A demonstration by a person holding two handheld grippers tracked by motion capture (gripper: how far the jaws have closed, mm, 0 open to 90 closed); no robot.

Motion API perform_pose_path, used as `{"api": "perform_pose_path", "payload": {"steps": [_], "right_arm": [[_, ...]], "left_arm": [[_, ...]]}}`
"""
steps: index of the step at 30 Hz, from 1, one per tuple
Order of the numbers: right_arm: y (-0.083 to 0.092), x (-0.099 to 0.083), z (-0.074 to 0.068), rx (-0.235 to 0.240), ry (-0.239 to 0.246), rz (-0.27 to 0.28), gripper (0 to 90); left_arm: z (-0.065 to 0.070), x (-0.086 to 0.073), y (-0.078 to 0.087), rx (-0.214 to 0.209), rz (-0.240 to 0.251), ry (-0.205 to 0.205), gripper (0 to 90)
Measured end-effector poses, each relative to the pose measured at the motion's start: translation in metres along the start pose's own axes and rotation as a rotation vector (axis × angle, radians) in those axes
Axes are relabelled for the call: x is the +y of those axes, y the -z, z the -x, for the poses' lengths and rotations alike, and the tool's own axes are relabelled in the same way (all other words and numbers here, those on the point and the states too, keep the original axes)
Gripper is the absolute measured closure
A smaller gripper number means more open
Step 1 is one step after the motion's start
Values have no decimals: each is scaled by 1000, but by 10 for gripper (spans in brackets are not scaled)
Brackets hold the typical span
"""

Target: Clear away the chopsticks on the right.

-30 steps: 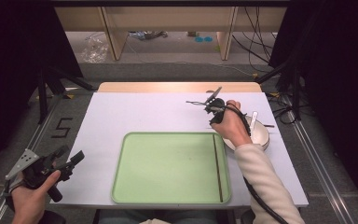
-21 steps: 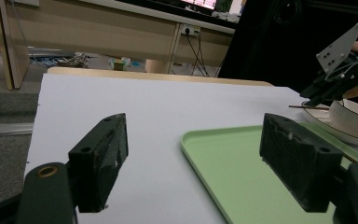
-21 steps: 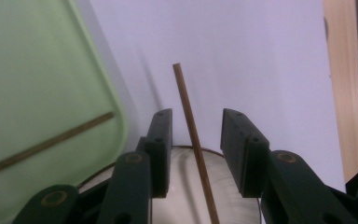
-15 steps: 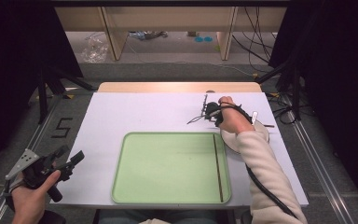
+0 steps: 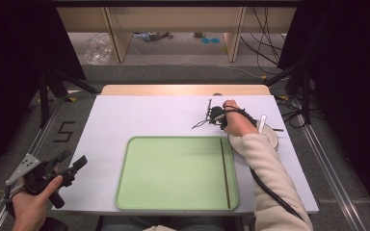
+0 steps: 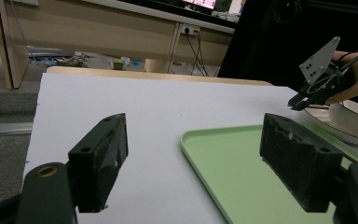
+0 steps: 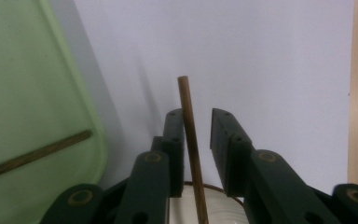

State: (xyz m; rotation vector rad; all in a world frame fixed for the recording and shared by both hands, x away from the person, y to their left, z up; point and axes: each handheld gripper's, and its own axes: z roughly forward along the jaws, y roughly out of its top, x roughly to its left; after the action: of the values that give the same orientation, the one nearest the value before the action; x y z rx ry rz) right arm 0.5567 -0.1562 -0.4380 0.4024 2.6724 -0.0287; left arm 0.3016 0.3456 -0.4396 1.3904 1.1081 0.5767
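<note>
One chopstick (image 7: 189, 140) between right gripper (image 7: 196, 122) jaws, just closing, gap remains; long axis along jaws, tip forward.

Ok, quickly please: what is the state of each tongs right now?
Left tongs: open, empty, above the table's edge.
Right tongs: closing around the chopstick that leans on the bowl; one pad touches it, not yet clamped.

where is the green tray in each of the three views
High view: the flat light green plastic tray lies at the table's near middle.
Left gripper view: its corner and rim sit at lower right, between the black jaws.
Right gripper view: its rounded corner is at the left edge.
Shared landmark: the thin brown wooden stick lying in the tray.
</note>
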Motion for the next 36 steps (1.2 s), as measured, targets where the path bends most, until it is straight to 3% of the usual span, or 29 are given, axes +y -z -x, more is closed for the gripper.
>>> {"api": "perform_pose_path", "payload": {"steps": [4, 11, 12, 22, 24, 26, 27, 30, 31, 34, 35, 36], "right_arm": [[0, 0, 1, -12, 4, 8, 846], [3, 1, 0, -42, 31, 28, 877], [4, 1, 0, -68, 34, 28, 877], [26, 6, 5, -152, 37, 124, 879], [32, 7, 6, -183, 40, 142, 879], [38, 9, 5, -180, 5, 164, 879], [40, 8, 9, -209, 50, 177, 879], [49, 9, 10, -228, 28, 210, 879], [51, 10, 9, -217, -6, 224, 879], [57, 9, 12, -244, -5, 275, 880], [60, 10, 10, -241, -56, 288, 880], [62, 10, 10, -251, -64, 300, 880]], "left_arm": [[0, 0, 0, 6, -9, -1, 233], [0, 0, 0, 7, -11, 0, 233], [0, 0, 0, 7, -10, 0, 232], [0, 0, 0, -4, 5, -1, 233], [0, 0, 0, 7, -10, 0, 232], [0, 0, 0, 6, -8, 1, 232], [1, 0, 1, 14, -8, 14, 233], [1, 0, 1, 6, -8, 2, 232], [1, 0, 1, 9, -8, 4, 233], [0, 1, 0, 4, -7, -2, 233], [0, 0, 0, -3, 7, 2, 232], [1, 0, 1, 10, -2, 14, 233]]}}
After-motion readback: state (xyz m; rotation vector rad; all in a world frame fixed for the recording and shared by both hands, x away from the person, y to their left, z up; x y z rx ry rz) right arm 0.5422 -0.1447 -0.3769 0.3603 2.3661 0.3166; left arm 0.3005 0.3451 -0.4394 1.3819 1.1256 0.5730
